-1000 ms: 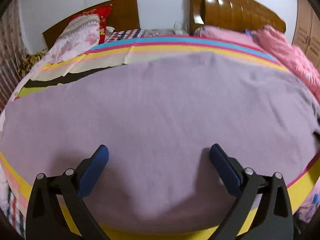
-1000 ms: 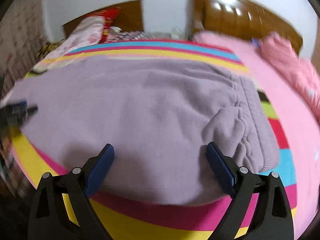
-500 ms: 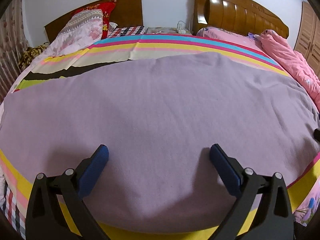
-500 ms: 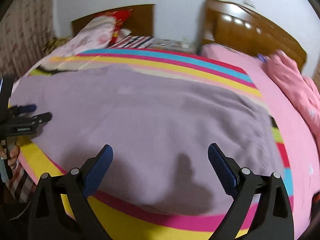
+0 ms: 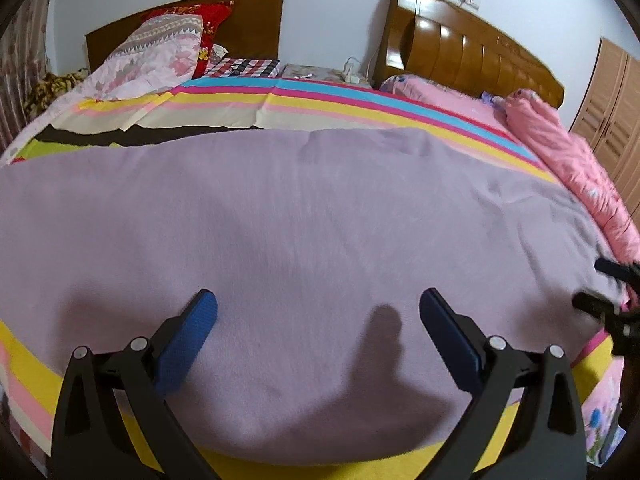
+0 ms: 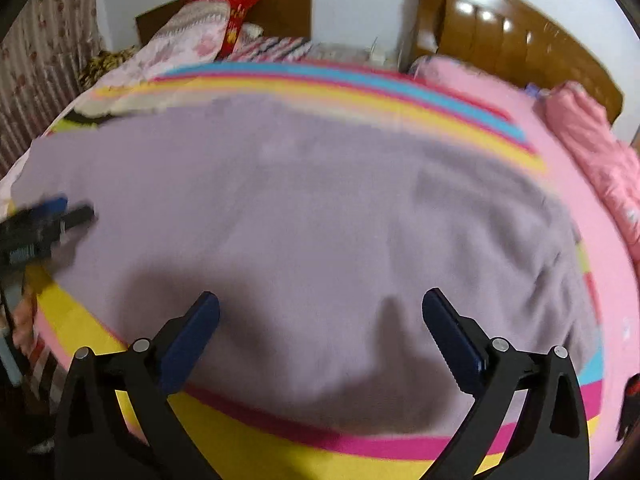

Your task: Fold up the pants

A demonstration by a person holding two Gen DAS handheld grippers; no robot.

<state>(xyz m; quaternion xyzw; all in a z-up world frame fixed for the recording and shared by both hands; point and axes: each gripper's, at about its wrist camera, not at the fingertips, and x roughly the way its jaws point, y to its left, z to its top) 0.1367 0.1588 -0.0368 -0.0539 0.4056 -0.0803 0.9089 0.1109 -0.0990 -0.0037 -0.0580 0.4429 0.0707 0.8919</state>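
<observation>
- The right tongs (image 6: 320, 332) are opening, nothing between them; a second ago they hung over the gathered waistband, now over flatter cloth.
- The left tongs (image 5: 318, 328) stand apart, empty.
- The lilac pants (image 5: 304, 240) lie spread on the striped bedsheet (image 5: 320, 100), seemingly released for another fold.
- A pink quilt (image 5: 560, 160) lies beside, nothing obstructing.

One pair of lilac pants (image 5: 304, 216), spread under and ahead of my tongs. Two tongs: my left gripper (image 5: 318, 306) and right gripper (image 6: 320, 308), four blue pads in all. One striped sheet (image 5: 320, 98) beyond the pants. Two wooden headboards, one far left (image 5: 256, 20), one far right (image 5: 472, 56). Two pillows (image 5: 160, 52) stacked far left. One pink quilt (image 5: 568, 160) off to my right. One wardrobe (image 5: 612, 120) past it.
</observation>
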